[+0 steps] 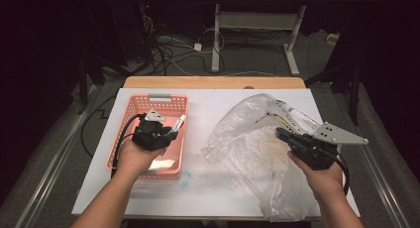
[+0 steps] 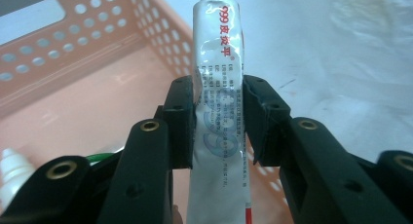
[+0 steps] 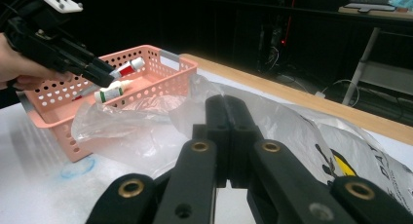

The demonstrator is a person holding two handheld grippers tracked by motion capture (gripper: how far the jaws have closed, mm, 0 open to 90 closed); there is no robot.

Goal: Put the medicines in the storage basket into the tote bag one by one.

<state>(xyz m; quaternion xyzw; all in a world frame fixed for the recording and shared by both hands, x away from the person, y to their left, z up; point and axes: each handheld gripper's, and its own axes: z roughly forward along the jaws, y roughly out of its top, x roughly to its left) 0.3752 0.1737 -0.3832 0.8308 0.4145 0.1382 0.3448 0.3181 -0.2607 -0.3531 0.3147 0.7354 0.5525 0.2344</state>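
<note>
My left gripper [image 2: 216,117] is shut on a white ointment tube [image 2: 216,48] with red print, gripped across its middle. It holds the tube over the right part of the pink perforated basket [image 1: 161,97], and the tube [image 1: 178,124] points to the far right. The right gripper view has this gripper [image 3: 104,75] at the upper left, with the tube's red band and white cap [image 3: 129,67] sticking out. My right gripper [image 3: 226,104] is shut on the clear crumpled plastic bag [image 3: 292,131], whose film peaks at its jaw tips. The bag [image 1: 247,153] covers the table's right half.
In the basket [image 2: 97,112] lie a white dropper bottle [image 2: 12,168], a white tube with a green band [image 3: 112,93] and a shiny packet [image 1: 163,163]. A blue ring mark [image 1: 185,177] is on the white table [image 1: 213,104]. Cables and desk legs stand on the floor beyond.
</note>
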